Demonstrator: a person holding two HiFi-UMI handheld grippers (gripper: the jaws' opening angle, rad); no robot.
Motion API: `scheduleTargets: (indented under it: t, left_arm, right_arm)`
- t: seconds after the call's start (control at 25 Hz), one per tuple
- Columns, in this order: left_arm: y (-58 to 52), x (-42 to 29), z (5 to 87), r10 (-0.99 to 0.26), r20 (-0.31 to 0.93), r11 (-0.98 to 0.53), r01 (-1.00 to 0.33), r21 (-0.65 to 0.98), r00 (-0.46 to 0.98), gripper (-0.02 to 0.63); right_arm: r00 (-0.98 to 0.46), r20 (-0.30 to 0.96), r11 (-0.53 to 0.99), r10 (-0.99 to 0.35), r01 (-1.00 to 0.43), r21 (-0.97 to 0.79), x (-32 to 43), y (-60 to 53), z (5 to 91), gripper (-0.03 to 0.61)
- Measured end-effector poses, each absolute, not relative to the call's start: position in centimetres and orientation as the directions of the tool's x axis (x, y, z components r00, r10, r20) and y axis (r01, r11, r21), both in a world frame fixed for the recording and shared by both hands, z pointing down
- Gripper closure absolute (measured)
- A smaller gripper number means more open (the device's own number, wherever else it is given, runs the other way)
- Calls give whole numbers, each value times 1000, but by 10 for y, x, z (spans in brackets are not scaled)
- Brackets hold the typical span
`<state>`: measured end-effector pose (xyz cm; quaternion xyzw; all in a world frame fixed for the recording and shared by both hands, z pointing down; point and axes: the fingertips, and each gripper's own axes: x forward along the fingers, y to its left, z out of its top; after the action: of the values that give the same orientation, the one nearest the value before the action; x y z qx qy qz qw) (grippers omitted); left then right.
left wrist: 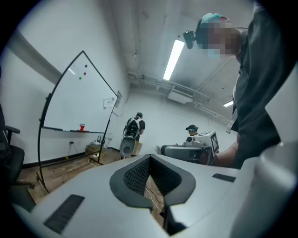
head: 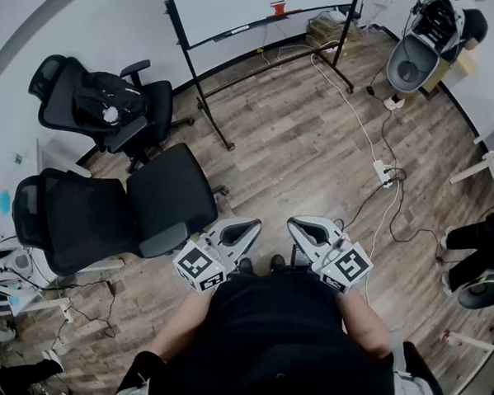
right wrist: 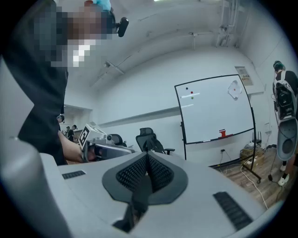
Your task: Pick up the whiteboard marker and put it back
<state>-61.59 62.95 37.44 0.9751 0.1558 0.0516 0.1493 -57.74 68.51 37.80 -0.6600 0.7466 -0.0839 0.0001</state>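
Note:
The whiteboard (head: 241, 2) stands on a black wheeled frame at the far end of the wood floor. On its tray sit a small red thing (head: 277, 7) and a thin pale stick (head: 239, 29) that may be the marker; it is too small to tell. The board also shows in the left gripper view (left wrist: 79, 100) and the right gripper view (right wrist: 214, 111). My left gripper (head: 247, 227) and right gripper (head: 299, 228) are held close to my body, far from the board. Both are shut with nothing between the pads (left wrist: 150, 157) (right wrist: 148, 155).
Two black office chairs (head: 139, 203) (head: 103, 102) stand to my left. White cables and a power strip (head: 382, 171) run across the floor on the right. A person with a grey round device (head: 420, 45) stands at the far right, and someone else's legs (head: 476, 246) are at the right edge.

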Motion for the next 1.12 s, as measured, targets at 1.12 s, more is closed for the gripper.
scheduleTargets:
  t: [1.12]
  left_arm:
    - [618, -524, 396, 305, 117, -920, 261, 291, 945, 601]
  right_arm:
    - [-73, 127, 43, -989, -973, -227, -432, 680, 424, 558]
